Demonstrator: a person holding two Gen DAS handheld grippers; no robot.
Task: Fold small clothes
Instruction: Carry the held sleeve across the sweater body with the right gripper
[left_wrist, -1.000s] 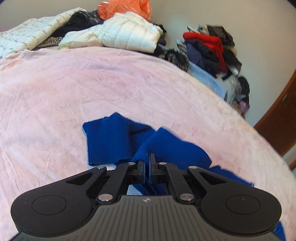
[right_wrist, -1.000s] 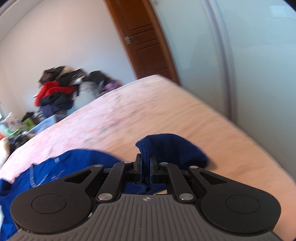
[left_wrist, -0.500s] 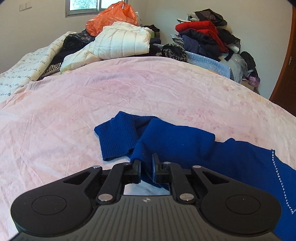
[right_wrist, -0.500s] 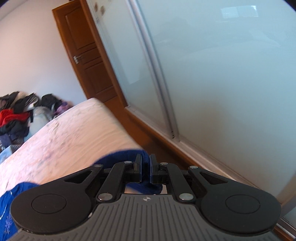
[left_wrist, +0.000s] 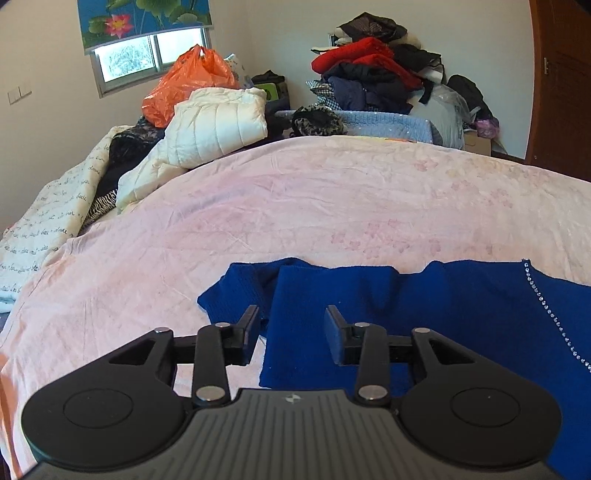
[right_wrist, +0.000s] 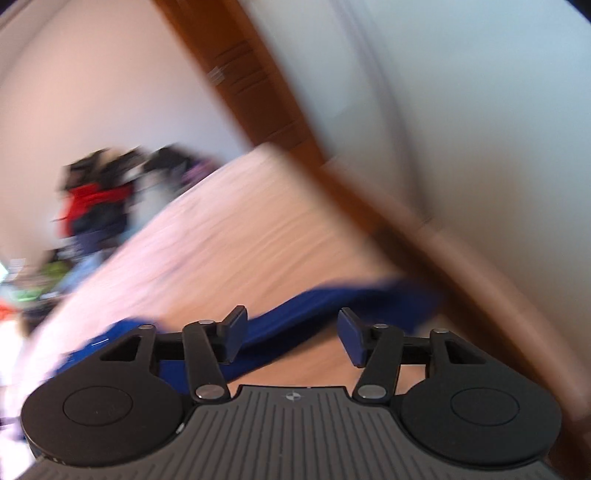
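Beneath the left hand-held gripper (left_wrist: 291, 332) and right hand-held gripper (right_wrist: 291, 334), both opening and gripping nothing, lies the blue garment (left_wrist: 424, 306).

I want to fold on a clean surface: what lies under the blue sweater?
The blue sweater lies on a pink bedsheet. Whatever sits beneath its middle is covered.

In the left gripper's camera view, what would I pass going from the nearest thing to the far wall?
Left gripper, jaws opening over the cloth → blue sweater → bare pink bedspread → white puffy jacket → orange plastic bag → window.
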